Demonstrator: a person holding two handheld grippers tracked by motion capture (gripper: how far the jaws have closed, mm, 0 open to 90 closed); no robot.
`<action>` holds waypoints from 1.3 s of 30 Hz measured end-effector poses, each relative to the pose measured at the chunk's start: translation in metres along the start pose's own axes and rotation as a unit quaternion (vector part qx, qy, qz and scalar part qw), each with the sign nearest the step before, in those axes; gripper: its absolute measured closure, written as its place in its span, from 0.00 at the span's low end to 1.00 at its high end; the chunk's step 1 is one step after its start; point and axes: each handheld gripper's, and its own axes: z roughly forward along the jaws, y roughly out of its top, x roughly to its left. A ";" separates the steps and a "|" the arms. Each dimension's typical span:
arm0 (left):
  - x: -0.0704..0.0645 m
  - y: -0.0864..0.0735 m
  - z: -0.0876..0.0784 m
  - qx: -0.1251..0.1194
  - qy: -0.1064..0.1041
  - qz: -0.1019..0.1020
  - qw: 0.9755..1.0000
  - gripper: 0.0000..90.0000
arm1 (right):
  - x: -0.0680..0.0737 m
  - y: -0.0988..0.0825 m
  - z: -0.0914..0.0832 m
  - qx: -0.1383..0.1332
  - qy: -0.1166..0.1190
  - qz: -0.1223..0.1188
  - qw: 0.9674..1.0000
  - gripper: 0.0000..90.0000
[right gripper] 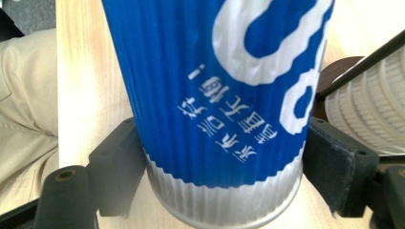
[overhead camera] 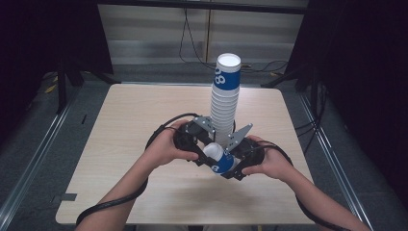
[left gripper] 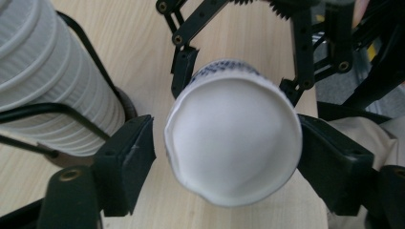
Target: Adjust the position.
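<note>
A square pale wooden desk has bare room on every side. Near its middle, the right gripper clamps a blue ribbed paper cup, lying sideways, open mouth toward the released left gripper. Just behind stands a tall stack of white cups.

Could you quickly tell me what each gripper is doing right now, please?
Left gripper: jaws astride the cup's rim; whether they grip it cannot be told.
Right gripper: shut on the cup.
</note>
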 end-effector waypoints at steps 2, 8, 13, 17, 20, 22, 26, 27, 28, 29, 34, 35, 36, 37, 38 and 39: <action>-0.001 0.000 0.002 0.001 -0.001 -0.002 1.000 0.27 | 0.001 0.000 0.001 0.001 0.000 -0.001 1.000 0.23; -0.002 -0.003 0.003 0.000 -0.013 -0.007 1.000 0.33 | 0.002 0.001 0.002 0.002 0.003 -0.003 1.000 0.23; 0.000 -0.010 -0.001 -0.019 -0.018 -0.020 0.999 0.33 | 0.002 0.001 0.001 -0.012 0.012 0.003 1.000 0.20; 0.001 -0.016 -0.005 -0.038 -0.026 -0.031 0.998 0.33 | 0.002 -0.002 0.001 -0.035 0.024 0.006 0.999 0.17; 0.002 -0.020 -0.006 -0.048 -0.032 -0.038 0.998 0.33 | 0.002 -0.005 0.001 -0.051 0.025 0.006 0.998 0.15; 0.004 -0.023 -0.006 -0.058 -0.034 -0.042 0.997 0.33 | 0.003 -0.008 0.001 -0.075 0.027 0.015 0.997 0.14; 0.005 -0.028 -0.006 -0.065 -0.037 -0.050 0.996 0.33 | 0.002 -0.013 0.001 -0.091 0.030 0.024 0.995 0.14; 0.005 -0.030 -0.006 -0.072 -0.039 -0.054 0.995 0.33 | 0.002 -0.016 0.001 -0.100 0.029 0.029 0.994 0.14; 0.005 -0.030 -0.006 -0.072 -0.039 -0.054 0.995 0.33 | 0.002 -0.016 0.001 -0.100 0.029 0.029 0.994 0.14; 0.006 -0.032 -0.007 -0.072 -0.040 -0.056 0.995 0.33 | 0.002 -0.018 0.000 -0.110 0.025 0.034 0.993 0.14; 0.006 -0.033 -0.009 -0.079 -0.039 -0.063 0.994 0.33 | 0.001 -0.022 -0.002 -0.135 0.026 0.043 0.990 0.14; 0.006 -0.034 -0.010 -0.088 -0.042 -0.066 0.993 0.33 | 0.002 -0.023 -0.002 -0.144 0.026 0.048 0.988 0.14; 0.006 -0.034 -0.010 -0.088 -0.042 -0.066 0.993 0.33 | 0.002 -0.023 -0.002 -0.148 0.026 0.049 0.987 0.14; 0.006 -0.034 -0.010 -0.092 -0.042 -0.066 0.993 0.33 | 0.002 -0.023 -0.002 -0.148 0.026 0.049 0.987 0.14; 0.006 -0.035 -0.010 -0.095 -0.041 -0.069 0.992 0.33 | 0.002 -0.024 -0.002 -0.156 0.026 0.047 0.986 0.14; 0.006 -0.035 -0.010 -0.093 -0.042 -0.068 0.993 0.33 | 0.003 -0.025 -0.003 -0.163 0.020 0.046 0.985 0.14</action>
